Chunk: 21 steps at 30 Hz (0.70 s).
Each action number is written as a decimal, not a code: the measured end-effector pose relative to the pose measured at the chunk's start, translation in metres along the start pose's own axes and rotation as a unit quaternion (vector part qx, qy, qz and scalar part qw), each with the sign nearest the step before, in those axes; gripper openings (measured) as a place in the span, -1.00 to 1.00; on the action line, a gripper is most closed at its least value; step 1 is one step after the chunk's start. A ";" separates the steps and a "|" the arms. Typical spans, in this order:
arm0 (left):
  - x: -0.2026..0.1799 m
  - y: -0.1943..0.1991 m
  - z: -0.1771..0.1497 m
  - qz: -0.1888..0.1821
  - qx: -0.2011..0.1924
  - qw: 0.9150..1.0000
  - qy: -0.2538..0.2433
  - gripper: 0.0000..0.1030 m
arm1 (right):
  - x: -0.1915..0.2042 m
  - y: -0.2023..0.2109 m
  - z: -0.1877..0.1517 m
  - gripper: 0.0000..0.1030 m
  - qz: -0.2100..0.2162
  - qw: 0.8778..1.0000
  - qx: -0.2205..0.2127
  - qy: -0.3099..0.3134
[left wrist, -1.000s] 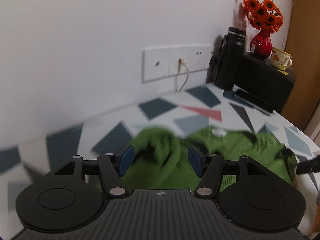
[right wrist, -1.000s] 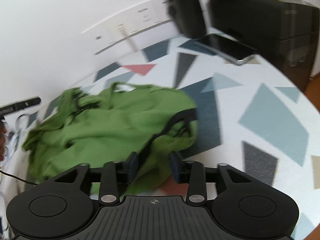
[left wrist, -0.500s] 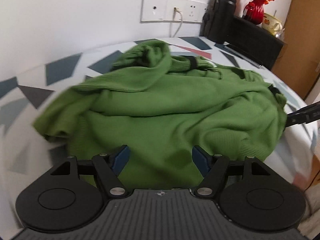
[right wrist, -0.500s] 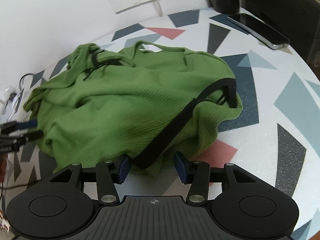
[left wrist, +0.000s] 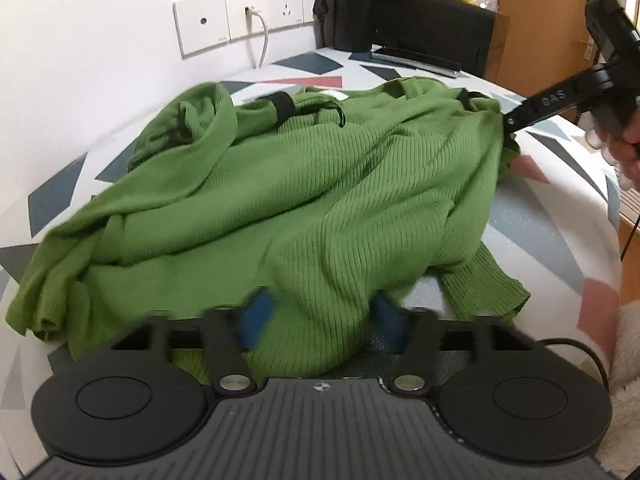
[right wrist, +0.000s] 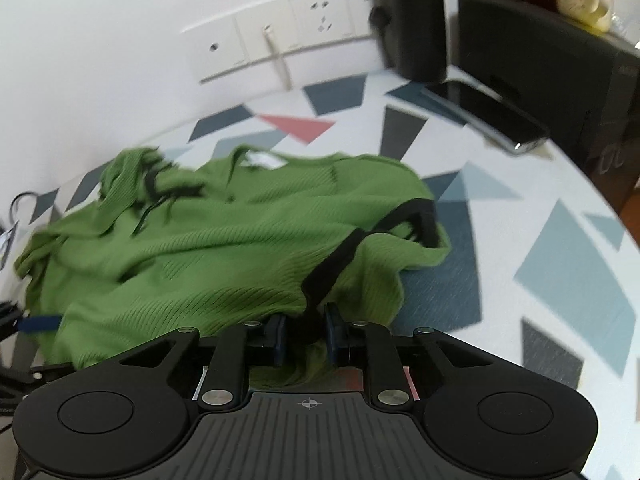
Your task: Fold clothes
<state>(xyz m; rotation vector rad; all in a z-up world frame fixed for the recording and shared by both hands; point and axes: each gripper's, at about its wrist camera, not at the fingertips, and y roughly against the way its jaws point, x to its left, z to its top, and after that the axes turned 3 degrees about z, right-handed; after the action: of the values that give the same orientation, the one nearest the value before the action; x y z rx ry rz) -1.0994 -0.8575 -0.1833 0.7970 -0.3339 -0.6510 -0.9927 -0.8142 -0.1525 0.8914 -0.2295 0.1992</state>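
Observation:
A crumpled green ribbed sweater (left wrist: 320, 184) with black trim lies on the patterned table (left wrist: 540, 248). In the left wrist view my left gripper (left wrist: 322, 316) sits at its near hem, jaws closing, blurred blue pads (left wrist: 256, 316) pressing into a bunch of green cloth between them. In the right wrist view my right gripper (right wrist: 304, 330) is closing on the sweater (right wrist: 224, 248) where the black trim (right wrist: 336, 264) runs down between its pads. The right gripper (left wrist: 510, 122) also shows at the sweater's far right corner, a hand behind it. My left gripper's blue pad (right wrist: 40, 324) shows at the left edge.
Wall sockets (left wrist: 240, 20) with a white cable sit behind the table. At the back right stand a black bottle (left wrist: 352, 4), a black box (left wrist: 436, 28) carrying a red vase and a cup, and a phone (right wrist: 488, 116) lying flat.
Both grippers came down to the sweater's near edge. The left jaws went from wide open to squeezing cloth; the right jaws narrowed onto the black-trimmed fold.

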 end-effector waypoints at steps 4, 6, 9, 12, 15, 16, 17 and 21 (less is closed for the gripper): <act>0.003 0.015 0.003 0.017 -0.015 0.999 0.040 -0.85 | 0.002 0.000 0.002 -0.31 -0.013 1.000 -0.011 0.007; 0.004 0.027 0.005 0.027 -0.031 0.997 0.061 -0.85 | 0.012 0.005 -0.003 -0.21 -0.002 0.999 -0.003 0.036; 0.011 0.043 0.006 0.028 -0.048 0.993 0.104 -0.85 | 0.032 0.010 -0.020 0.03 0.033 0.997 0.032 0.062; 0.018 0.056 0.008 0.030 -0.067 0.987 0.143 -0.85 | 0.060 0.009 -0.039 0.32 0.064 0.990 0.062 0.108; 0.023 0.069 0.010 0.028 -0.084 0.980 0.176 -0.85 | 0.085 0.005 -0.045 0.43 0.071 0.985 0.065 0.145; 0.024 0.072 0.011 0.028 -0.089 0.979 0.182 -0.85 | 0.091 0.003 -0.044 0.49 0.072 0.984 0.066 0.150; 0.024 0.076 0.011 0.027 -0.094 0.978 0.186 -0.85 | 0.096 0.001 -0.043 0.60 0.073 0.983 0.068 0.156; 0.021 0.089 0.011 0.011 -0.107 0.975 0.194 -0.85 | 0.117 -0.015 -0.051 0.88 0.047 0.974 0.077 0.207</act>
<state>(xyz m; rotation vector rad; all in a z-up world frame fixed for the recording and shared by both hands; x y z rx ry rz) -1.0520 -0.8307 -0.1084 0.6949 0.0836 -0.4861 -0.8710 -0.7746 -0.1614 0.9715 0.1349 0.4894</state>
